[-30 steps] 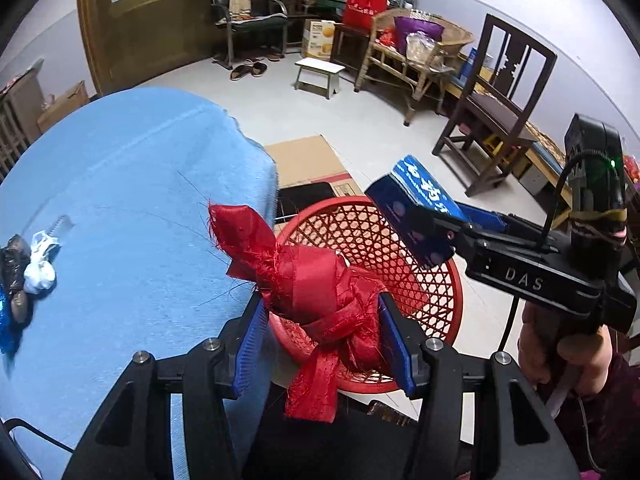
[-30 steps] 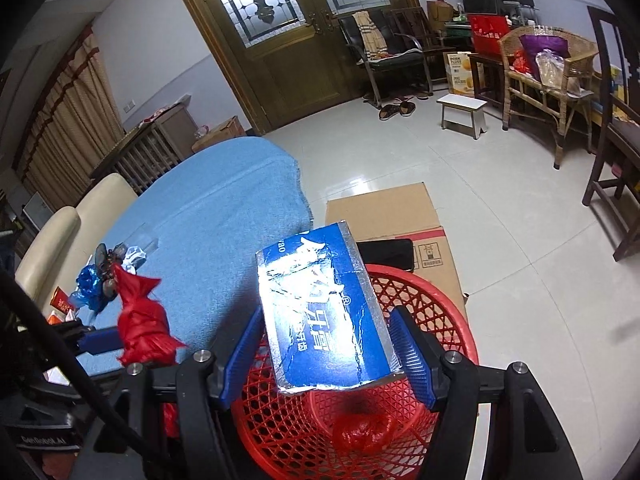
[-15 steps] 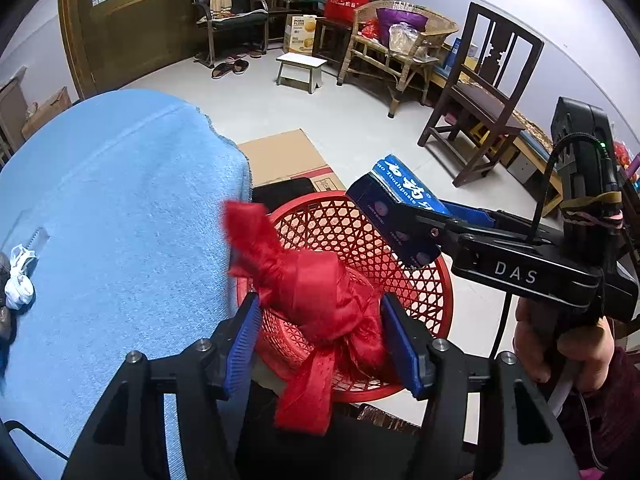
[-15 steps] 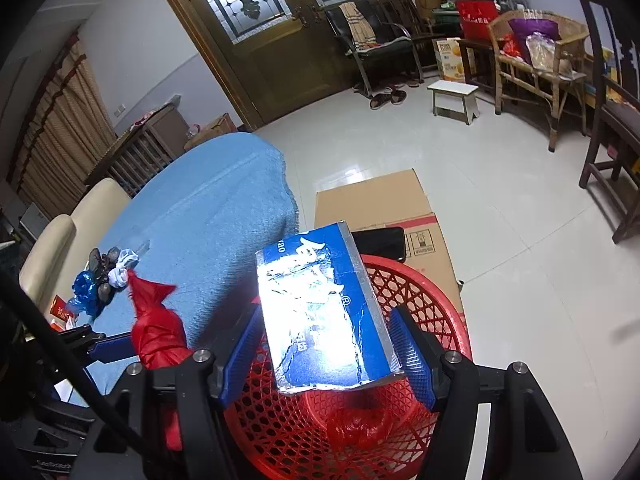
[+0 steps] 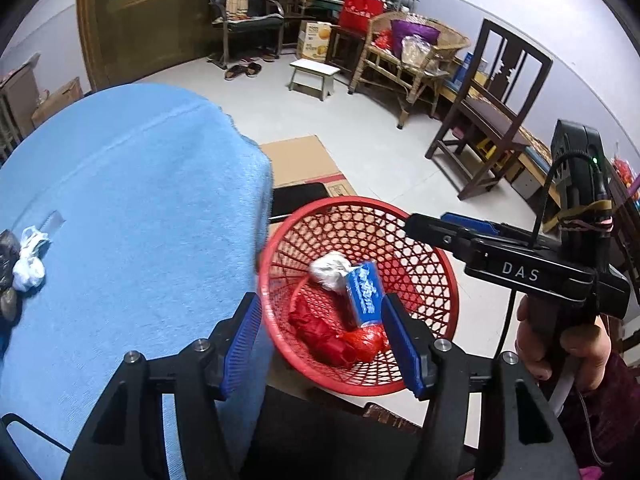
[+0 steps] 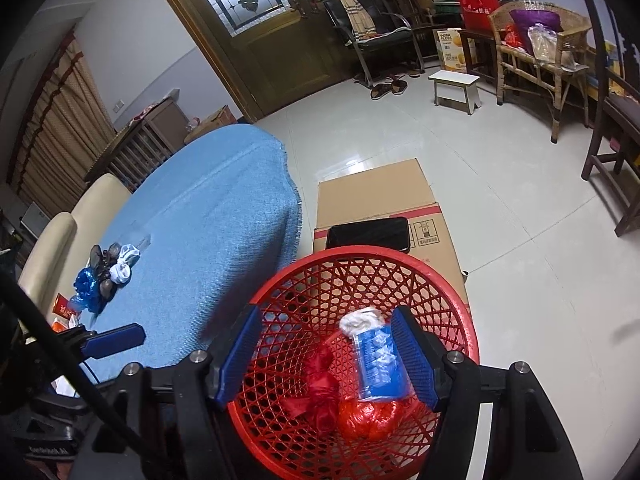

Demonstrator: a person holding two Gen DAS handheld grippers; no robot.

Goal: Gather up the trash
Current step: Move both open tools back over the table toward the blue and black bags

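The left gripper (image 5: 322, 338) has its fingers (image 5: 402, 342) spread wide with nothing between the pads; the right gripper (image 6: 326, 354) is likewise wide and empty. In the left wrist view the right gripper (image 5: 448, 226) reaches in from the right side, over the far rim of the red basket (image 5: 444, 264), but only one of its blue pads shows there, the other hidden behind the black body.

Inside the basket (image 6: 404, 268), below and between both pairs of fingers, lie a blue box (image 5: 363, 294), a white wad (image 5: 330, 272) just beyond it, a red cloth bundle (image 5: 316, 330) and a shiny red-orange bag (image 5: 366, 340). The right finger hides the near end of the box, and the basket's near rim is cut off by the gripper bodies in both views.

Left of the left fingers, the blue-clothed surface (image 5: 132, 216) drops off at an edge close beside the basket. Far out to the left on it sits a small pile of trash (image 6: 108, 270): white, dark and blue scraps, hard to make out singly and partly cut off by the frame edge in the left view. Beyond the basket lies flat cardboard (image 6: 378, 196) on open floor (image 6: 520, 208).
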